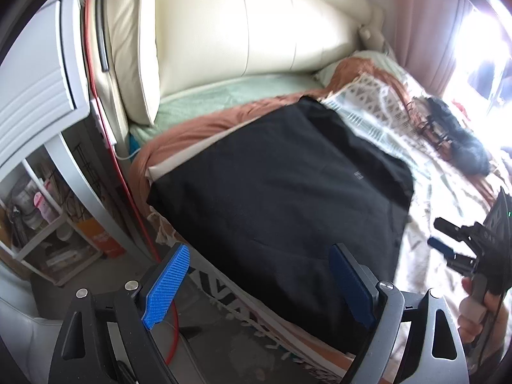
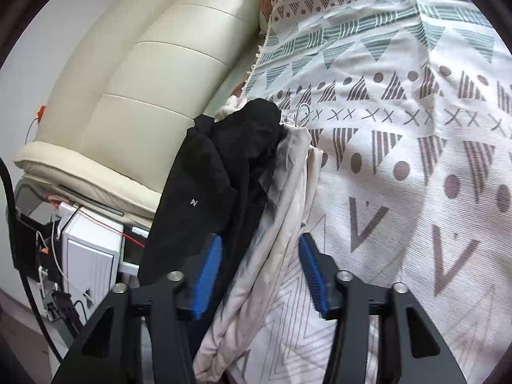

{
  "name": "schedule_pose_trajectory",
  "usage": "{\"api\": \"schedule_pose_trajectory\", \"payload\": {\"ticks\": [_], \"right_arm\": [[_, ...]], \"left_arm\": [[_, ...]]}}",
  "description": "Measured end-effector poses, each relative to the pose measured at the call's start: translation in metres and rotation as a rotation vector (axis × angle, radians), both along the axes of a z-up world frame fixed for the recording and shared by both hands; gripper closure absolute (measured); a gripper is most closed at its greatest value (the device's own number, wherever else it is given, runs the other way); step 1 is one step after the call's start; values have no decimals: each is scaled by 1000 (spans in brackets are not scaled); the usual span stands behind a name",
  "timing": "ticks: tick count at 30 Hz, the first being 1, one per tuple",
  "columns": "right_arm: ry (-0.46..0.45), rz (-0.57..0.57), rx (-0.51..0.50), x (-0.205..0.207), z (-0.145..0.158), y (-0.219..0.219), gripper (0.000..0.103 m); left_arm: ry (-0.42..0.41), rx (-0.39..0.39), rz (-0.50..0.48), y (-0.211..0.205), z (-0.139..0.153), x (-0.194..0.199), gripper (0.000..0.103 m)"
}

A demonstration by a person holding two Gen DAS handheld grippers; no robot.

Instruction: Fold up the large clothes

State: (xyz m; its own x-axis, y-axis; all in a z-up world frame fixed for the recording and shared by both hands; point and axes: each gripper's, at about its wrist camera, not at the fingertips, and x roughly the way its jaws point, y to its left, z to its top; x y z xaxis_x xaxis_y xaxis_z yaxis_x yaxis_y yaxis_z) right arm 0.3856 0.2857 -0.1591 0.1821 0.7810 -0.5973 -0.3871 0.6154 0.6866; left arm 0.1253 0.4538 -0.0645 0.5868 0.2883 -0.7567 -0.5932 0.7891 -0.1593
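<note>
A black garment (image 1: pixel 281 192) lies folded flat into a rough rectangle on the patterned bedspread (image 1: pixel 377 121). My left gripper (image 1: pixel 259 284) is open and empty, hovering just above the garment's near edge. My right gripper (image 1: pixel 444 243) shows at the right of the left wrist view, held in a hand beside the garment. In the right wrist view my right gripper (image 2: pixel 260 272) is open, with a pale beige cloth (image 2: pixel 281 211) and the black garment (image 2: pixel 204 185) lying bunched between and ahead of its fingers; neither is gripped.
A cream padded headboard (image 1: pixel 230 22) stands behind the bed. A white shelf unit (image 1: pixel 41 73) and a red cable (image 1: pixel 128 172) are at the left bed edge. A dark bundle (image 1: pixel 464 140) lies far right. Pink curtains (image 1: pixel 425 16) hang by a bright window.
</note>
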Motion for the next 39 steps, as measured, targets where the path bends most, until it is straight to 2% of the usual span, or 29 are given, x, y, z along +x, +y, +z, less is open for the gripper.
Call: {"api": "schedule_pose_trajectory", "payload": {"ticks": [1, 4, 5, 6, 8, 12, 16, 25, 31, 39], "right_arm": [[-21, -8, -8, -6, 6, -6, 29], [-65, -4, -30, -24, 24, -26, 26], [-72, -7, -41, -29, 30, -33, 22], [-80, -11, -48, -34, 36, -39, 12], [-103, -24, -56, -43, 48, -54, 0], [-163, -46, -94, -66, 77, -80, 0], [-228, -70, -120, -92, 101, -106, 0], [-347, -112, -155, -148, 142, -161, 0], [-397, -140, -164, -188, 163, -195, 0], [-469, -220, -183, -237, 187, -249, 0]], "left_arm": [[-9, -3, 2, -2, 4, -3, 14], [-45, -12, -8, -12, 18, -11, 13], [-58, -12, -15, -17, 22, -13, 12], [-70, -12, -21, -20, 26, -16, 9], [-99, -10, -36, -29, 35, -21, 7], [-161, 16, -73, -51, 56, -32, 1], [-219, 27, -101, -71, 76, -42, 0], [-296, 81, -184, -127, 113, -72, 0], [-307, 126, -237, -172, 131, -97, 0], [-336, 149, -338, -229, 147, -125, 0]]}}
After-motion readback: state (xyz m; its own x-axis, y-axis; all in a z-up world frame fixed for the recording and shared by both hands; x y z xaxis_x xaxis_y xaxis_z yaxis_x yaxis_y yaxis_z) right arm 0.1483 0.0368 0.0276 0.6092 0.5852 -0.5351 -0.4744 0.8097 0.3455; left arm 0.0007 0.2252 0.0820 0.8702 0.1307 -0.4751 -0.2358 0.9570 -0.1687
